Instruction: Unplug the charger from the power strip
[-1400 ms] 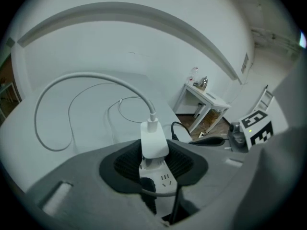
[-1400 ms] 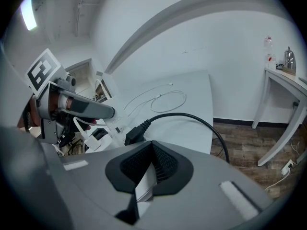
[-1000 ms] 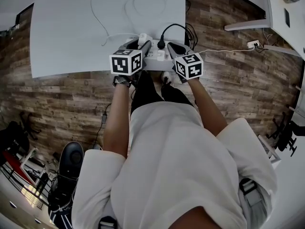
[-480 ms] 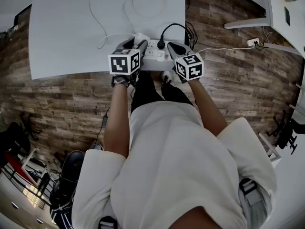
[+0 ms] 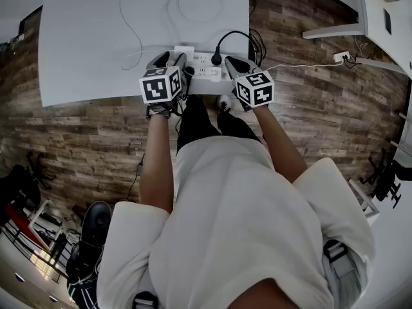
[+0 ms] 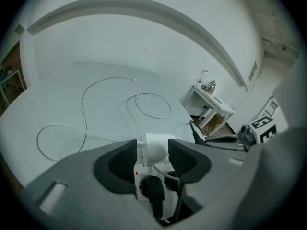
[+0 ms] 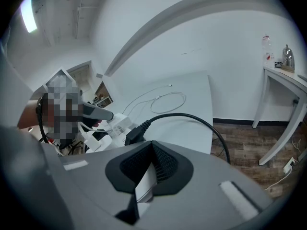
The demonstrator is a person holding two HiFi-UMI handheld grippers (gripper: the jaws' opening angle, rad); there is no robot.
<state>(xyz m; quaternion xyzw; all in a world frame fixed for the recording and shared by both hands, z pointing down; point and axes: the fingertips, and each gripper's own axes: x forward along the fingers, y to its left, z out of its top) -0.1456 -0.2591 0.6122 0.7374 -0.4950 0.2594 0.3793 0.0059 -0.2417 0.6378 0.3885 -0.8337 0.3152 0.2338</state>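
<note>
The white charger [image 5: 183, 51] rests on the white table [image 5: 84, 37] at the left far end of the white power strip [image 5: 207, 62], with its thin white cable [image 5: 129, 24] looping away. My left gripper [image 5: 168, 58] has just been opening. The charger [image 6: 156, 145] stands between its pads, and a gap shows on the left side. The power strip [image 6: 144, 169] lies just below, a black plug [image 6: 152, 188] in it. My right gripper [image 5: 230, 66] stays shut on the strip's near right edge, seen as a white slab [image 7: 144, 186] between its pads.
A thick black cord [image 5: 235, 36] arcs from the strip's plug over the table's right edge. The strip lies at the table's near edge, with wooden floor [image 5: 309, 89] beyond. A floor socket [image 5: 341, 58] with a white lead and white furniture [image 5: 335, 11] stand to the right.
My left gripper has shifted left along the table with the charger, and its jaws have spread wider. The right gripper has not moved.
</note>
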